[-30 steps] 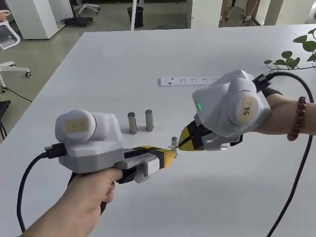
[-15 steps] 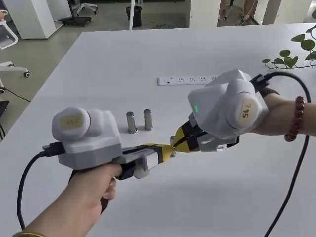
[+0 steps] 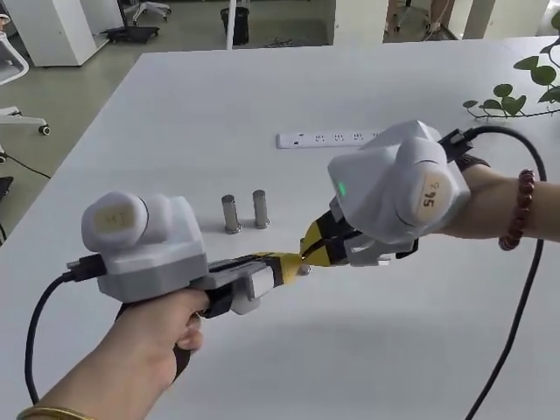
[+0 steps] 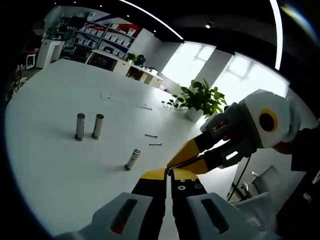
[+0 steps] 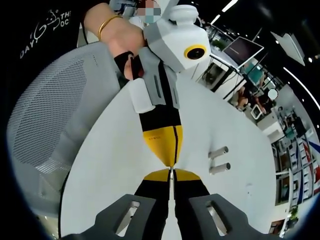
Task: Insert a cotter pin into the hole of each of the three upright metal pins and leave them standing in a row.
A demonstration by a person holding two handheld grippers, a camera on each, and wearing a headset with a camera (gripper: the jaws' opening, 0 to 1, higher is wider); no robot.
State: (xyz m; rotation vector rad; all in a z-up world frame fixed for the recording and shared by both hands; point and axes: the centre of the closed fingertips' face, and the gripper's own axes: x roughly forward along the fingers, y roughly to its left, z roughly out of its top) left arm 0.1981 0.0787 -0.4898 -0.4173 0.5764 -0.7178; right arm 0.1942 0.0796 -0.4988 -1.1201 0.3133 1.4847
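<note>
White left hand-held gripper [image 3: 300, 264], yellow tips [image 3: 286, 262], black cable [image 3: 37, 317], red bead bracelet [image 3: 516, 210]

You were in an office: wheeled chair [image 3: 24, 116] beyond the white table [image 3: 219, 105], power strip [image 3: 328, 138] and plant [image 3: 544, 74] on it.

Two upright pins [image 3: 230, 213] stand just far-left of where the left gripper [image 3: 293, 265] and right gripper [image 3: 313, 248] meet. A power strip [image 3: 325, 138] lies farther. The near table [image 3: 367, 359] is open.
</note>
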